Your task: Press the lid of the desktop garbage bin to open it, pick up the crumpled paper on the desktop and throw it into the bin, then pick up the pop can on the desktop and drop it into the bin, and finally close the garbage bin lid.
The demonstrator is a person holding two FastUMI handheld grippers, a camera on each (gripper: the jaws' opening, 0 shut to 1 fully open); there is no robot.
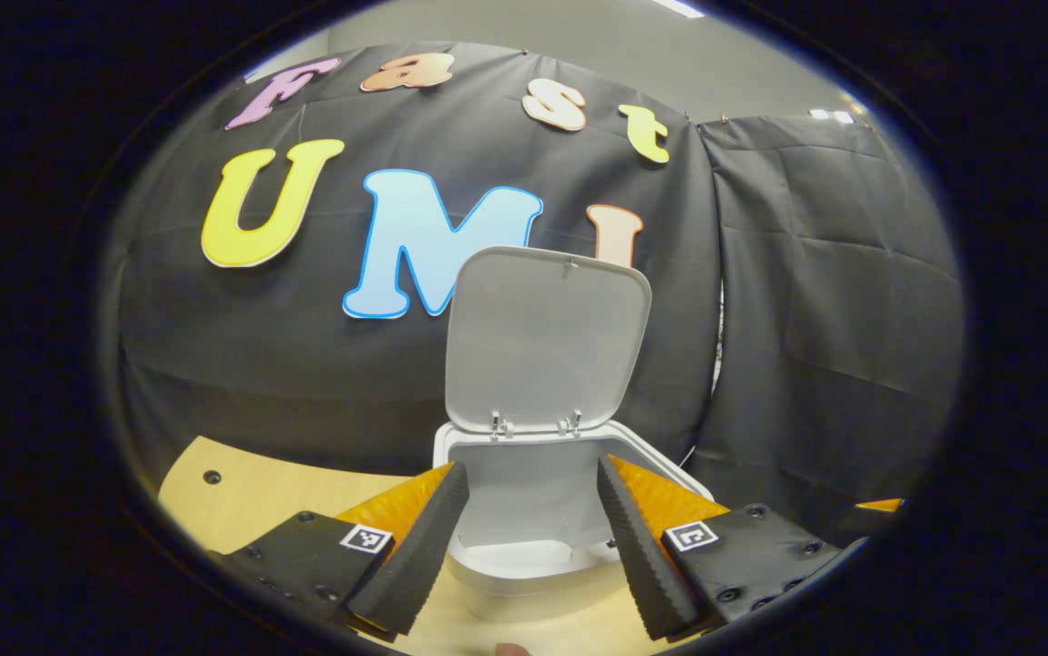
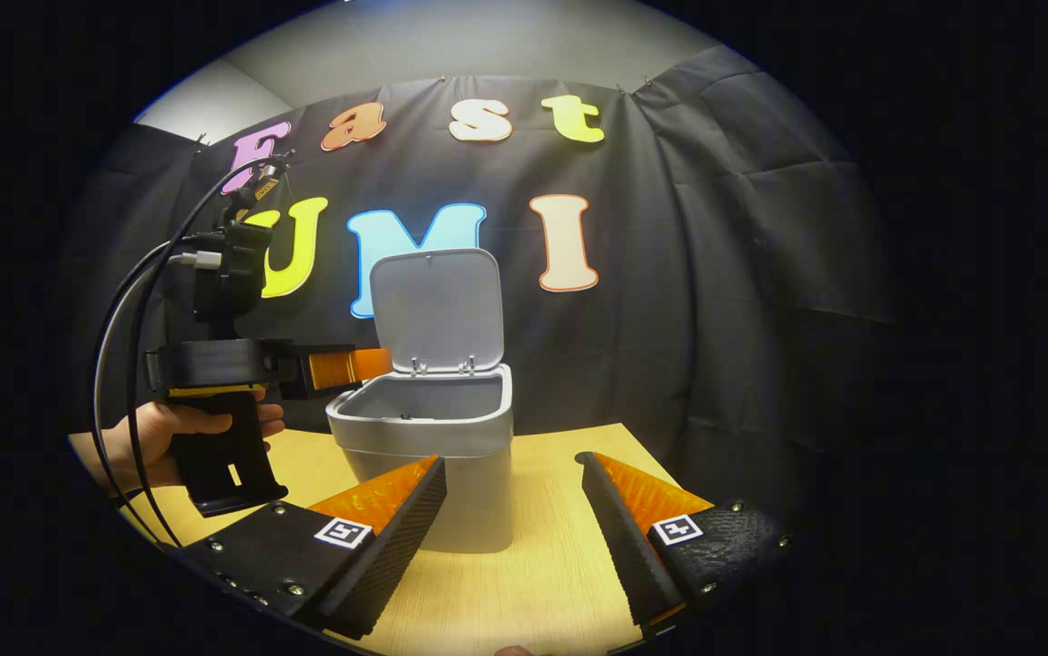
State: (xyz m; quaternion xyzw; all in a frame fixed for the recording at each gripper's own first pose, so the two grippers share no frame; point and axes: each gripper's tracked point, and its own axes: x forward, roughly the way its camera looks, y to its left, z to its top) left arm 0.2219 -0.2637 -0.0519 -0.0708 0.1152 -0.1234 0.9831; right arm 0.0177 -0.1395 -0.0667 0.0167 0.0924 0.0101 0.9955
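The small grey plastic garbage bin (image 2: 437,456) stands on the light wooden table (image 2: 542,556), in the middle of the right gripper view. Its flat grey lid (image 2: 436,310) stands straight up at the back, so the bin is open.

In the left gripper view the bin (image 1: 533,510) sits low in the middle of the frame, very close, and you look down into it. The lid (image 1: 547,337) rises above it. The inside looks pale and bare as far as it can be seen.

The left gripper (image 1: 531,538) has its two fingers spread wide, with nothing between them, over the open mouth of the bin.

The right gripper view shows that same left gripper (image 2: 351,366) from the side, at the left of the frame, held by a hand (image 2: 169,437) with black cables (image 2: 123,364) looping off it. Its tip reaches over the bin's rim.

The right gripper (image 2: 510,510) at the bottom of its own view is also spread wide and holds nothing.
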